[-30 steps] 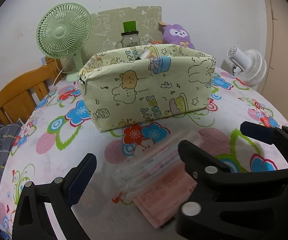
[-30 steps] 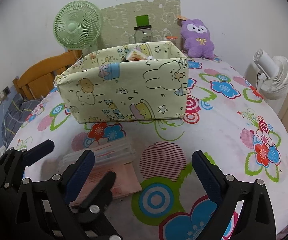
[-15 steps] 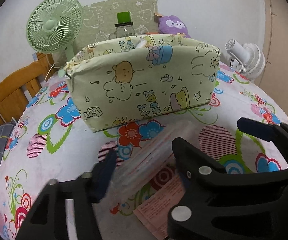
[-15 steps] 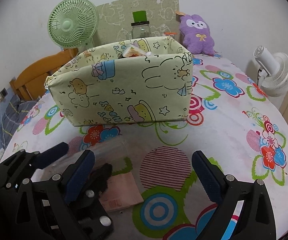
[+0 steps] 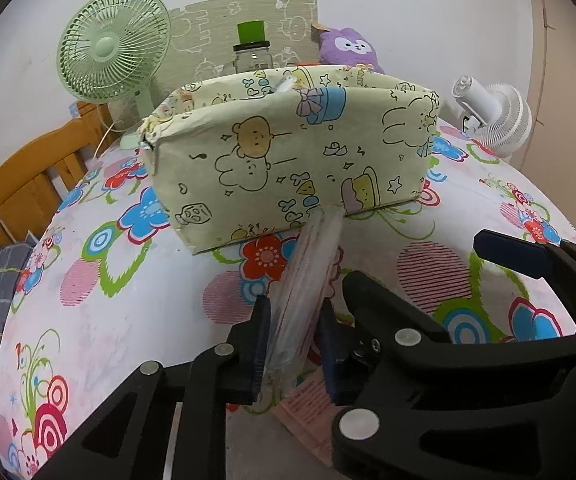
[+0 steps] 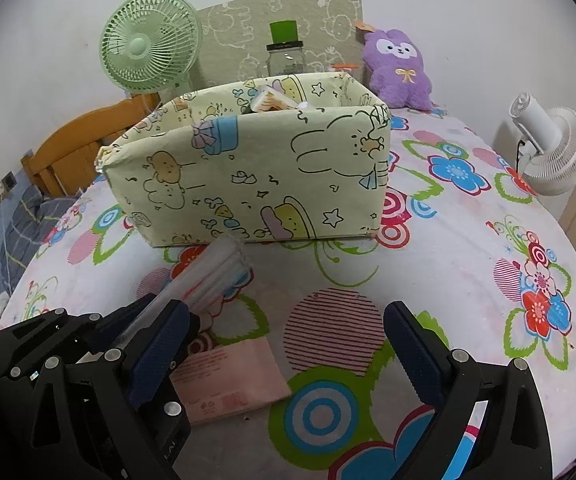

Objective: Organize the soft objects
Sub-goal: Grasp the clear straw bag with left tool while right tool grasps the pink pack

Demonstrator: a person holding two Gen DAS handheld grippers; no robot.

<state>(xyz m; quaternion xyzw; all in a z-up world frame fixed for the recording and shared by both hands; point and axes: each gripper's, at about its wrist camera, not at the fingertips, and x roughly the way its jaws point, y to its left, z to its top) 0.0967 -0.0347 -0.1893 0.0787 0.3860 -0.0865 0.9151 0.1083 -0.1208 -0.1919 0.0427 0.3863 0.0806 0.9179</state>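
- Since a second ago our left gripper [image 5: 294,344] has shut from wide open onto the clear packet [image 5: 308,276], which now stands up on edge between the pads where it lay flat before; our hands have hardly shifted.
- We judge the packet light and soft, a crinkly plastic sleeve over thin layers, likely slippery and quick to buckle. The pads pinch its near end while the far end pokes free toward the box [image 5: 288,160], so it may droop or swing when lifted. A hold nearer its middle would carry it steadier.
- Our right gripper [image 6: 288,356] hangs open with nothing between its fingers, just right of the left one and above the pink pack [image 6: 231,384], which lies flat on the near part of the table [image 6: 468,260].
- The box stands just beyond the packet tip, open at the top with a few packs already inside. Its near wall is what we must clear on the way in.
- Farther back and well out of the way: green fan [image 5: 113,46] far left, jar [image 5: 252,54], purple plush [image 6: 398,66], white fan [image 6: 552,148] on the right.
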